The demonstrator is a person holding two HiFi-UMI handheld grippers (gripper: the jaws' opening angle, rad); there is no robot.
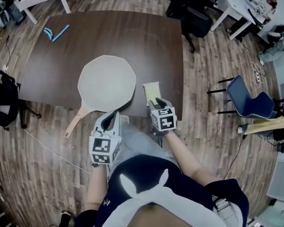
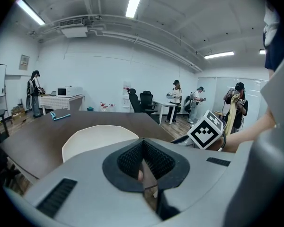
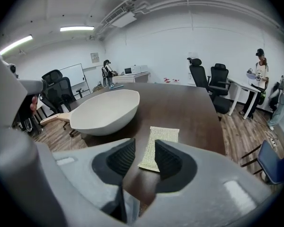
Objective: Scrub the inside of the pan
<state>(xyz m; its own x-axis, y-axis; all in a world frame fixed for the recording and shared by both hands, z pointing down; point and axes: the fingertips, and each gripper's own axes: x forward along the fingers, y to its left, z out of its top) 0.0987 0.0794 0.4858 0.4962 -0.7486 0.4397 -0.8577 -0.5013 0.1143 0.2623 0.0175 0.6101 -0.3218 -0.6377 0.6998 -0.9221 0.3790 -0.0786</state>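
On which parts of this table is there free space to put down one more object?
The far half of the table is bare, between the blue tool and the right edge, beyond the pan. The near edge is crowded: pan, scrub pad, left gripper, right gripper.

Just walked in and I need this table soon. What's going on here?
A person holds a claw in each hand at the near edge of the table. The right claw is open, aimed at the scrub pad lying beside the pan, not yet touching it. The left claw is shut and empty, facing the pan. Scrubbing hasn't started.
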